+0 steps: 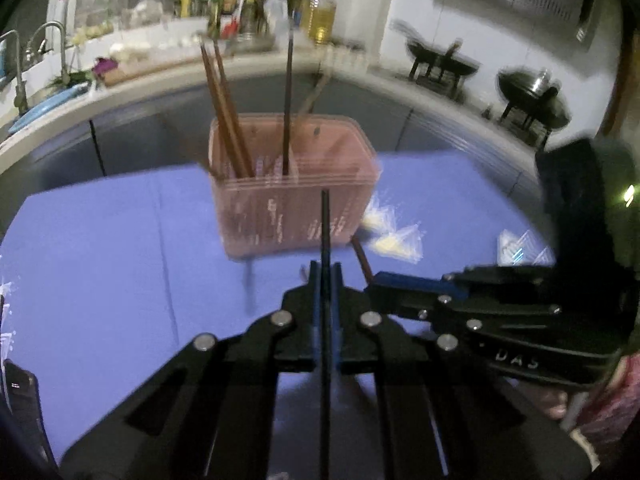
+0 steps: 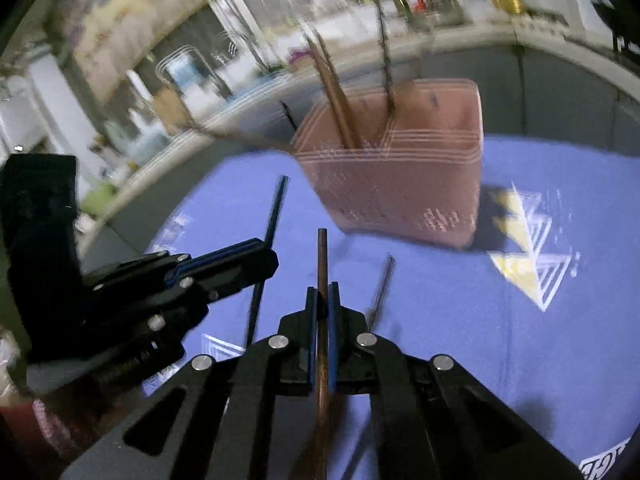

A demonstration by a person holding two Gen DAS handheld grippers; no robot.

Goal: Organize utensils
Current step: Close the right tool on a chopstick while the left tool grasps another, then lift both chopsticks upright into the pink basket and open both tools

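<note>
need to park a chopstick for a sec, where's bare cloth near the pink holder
Left of the pink holder, the blue cloth lies bare up to its left edge. Crowded: the holder's left compartment holds brown chopsticks, and in front of it both grippers, left and right, meet, each clamping a chopstick.

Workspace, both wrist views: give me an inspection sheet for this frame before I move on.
Surface: blue tablecloth with white and yellow triangle prints.
Job's things: pink holder upright, several chopsticks standing inside; black chopstick in the left gripper; brown chopstick in the right gripper.
Clutter: nothing seen for certain on the cloth; frames blurred.
Grippers: both shut on one chopstick each, side by side short of the holder.
Cables: nothing seen.
Surroundings: kitchen counter, faucet, bottles, woks.
</note>
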